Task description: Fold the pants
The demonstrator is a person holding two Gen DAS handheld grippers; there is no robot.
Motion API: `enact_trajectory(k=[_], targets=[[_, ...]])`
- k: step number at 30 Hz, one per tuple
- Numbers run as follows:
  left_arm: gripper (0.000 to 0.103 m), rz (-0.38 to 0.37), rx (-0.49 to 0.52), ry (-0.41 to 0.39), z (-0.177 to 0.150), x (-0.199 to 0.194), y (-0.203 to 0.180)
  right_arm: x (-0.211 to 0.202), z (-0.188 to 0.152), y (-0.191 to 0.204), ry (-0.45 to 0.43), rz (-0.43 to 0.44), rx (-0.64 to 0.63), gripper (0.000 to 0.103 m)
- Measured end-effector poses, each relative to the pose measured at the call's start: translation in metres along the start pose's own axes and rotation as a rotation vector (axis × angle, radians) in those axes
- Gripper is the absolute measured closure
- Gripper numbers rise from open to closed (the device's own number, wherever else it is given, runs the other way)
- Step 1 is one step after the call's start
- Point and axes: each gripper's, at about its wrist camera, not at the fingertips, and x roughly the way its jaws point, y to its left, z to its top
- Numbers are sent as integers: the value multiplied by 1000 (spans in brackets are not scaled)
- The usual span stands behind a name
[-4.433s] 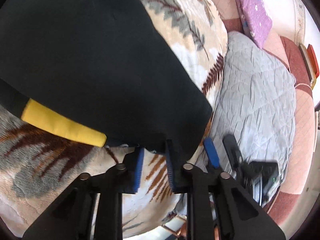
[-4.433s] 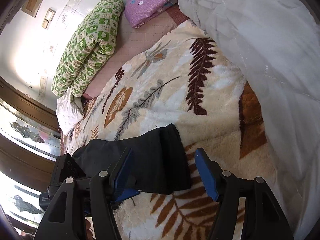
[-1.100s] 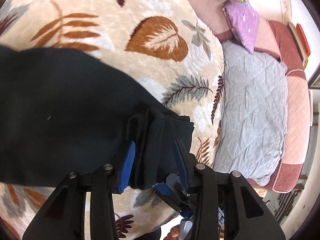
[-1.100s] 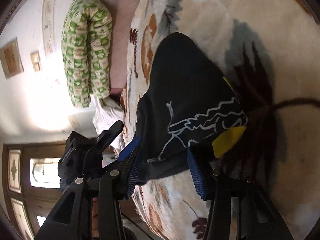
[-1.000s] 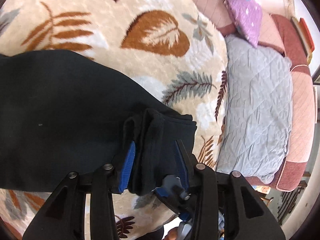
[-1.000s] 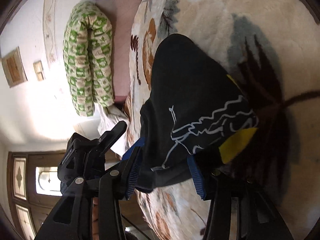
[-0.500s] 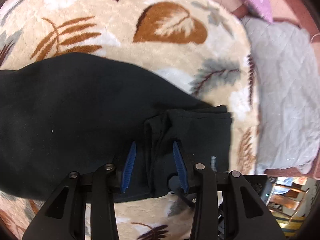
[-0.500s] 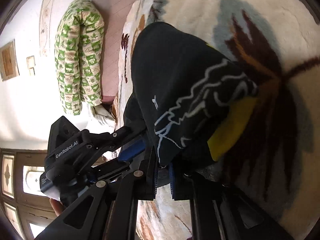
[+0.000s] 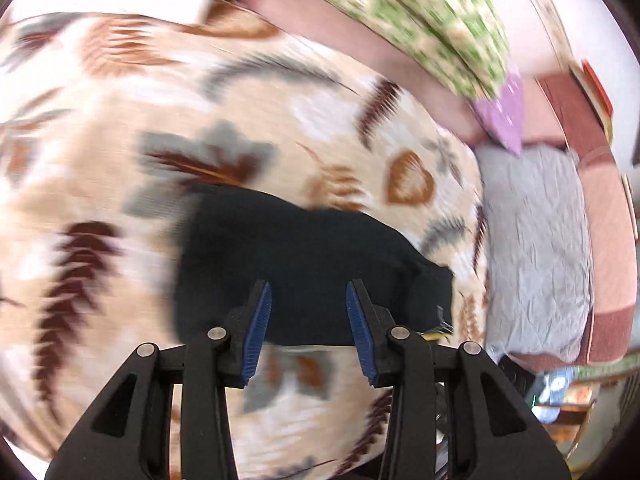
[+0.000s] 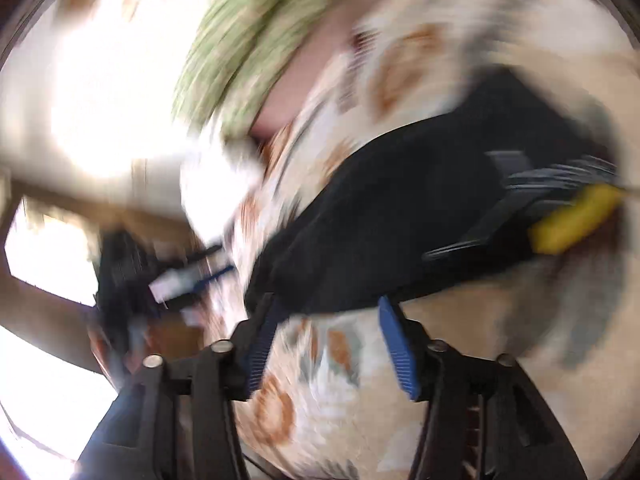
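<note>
Daylit, bright; right wrist view v. motion-blurred w/ blown-out glare top left; fisheye edges warped.

Black fabric pants (image 9: 304,264): plain dark, yellow patch (image 10: 572,220) and pale line print at one end. Cream plush blanket (image 9: 120,140): brown, rust and grey leaf pattern. Grey quilted cover (image 9: 536,248). Green-and-cream patterned rolled quilt (image 9: 420,12). Purple pillow (image 9: 504,112). Blue ribbed pads (image 9: 256,332) on black gripper fingers.
</note>
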Motion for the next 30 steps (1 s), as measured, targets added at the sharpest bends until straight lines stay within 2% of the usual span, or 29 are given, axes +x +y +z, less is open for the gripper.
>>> enact_trajectory(k=[3, 7, 11, 13, 19, 22, 25, 26, 27, 30], targets=[[66, -1, -63, -29, -1, -18, 40, 50, -25, 65, 80, -121, -297, 41], [66, -28, -138, -36, -4, -25, 87, 110, -64, 121, 98, -263, -581, 36], [66, -54, -195, -20, -7, -22, 122, 157, -91, 151, 78, -389, -784, 34], [66, -69, -211, -19, -7, -23, 138, 178, -97, 160, 70, -446, -836, 33], [66, -124, -235, -2, -4, -12, 159, 224, -91, 151, 85, -607, -855, 28], [66, -145, -230, 11, -3, -4, 157, 225, -85, 143, 54, -572, -823, 29], [66, -173, -226, 27, 0, 8, 150, 214, -68, 135, 14, -513, -731, 49], [66, -180, -228, 29, 1, 12, 146, 211, -65, 134, 8, -507, -720, 61], [66, -189, -229, 32, 2, 16, 142, 208, -61, 133, 4, -500, -711, 68], [66, -229, -231, 45, 5, 29, 131, 191, -50, 130, -28, -448, -668, 74]])
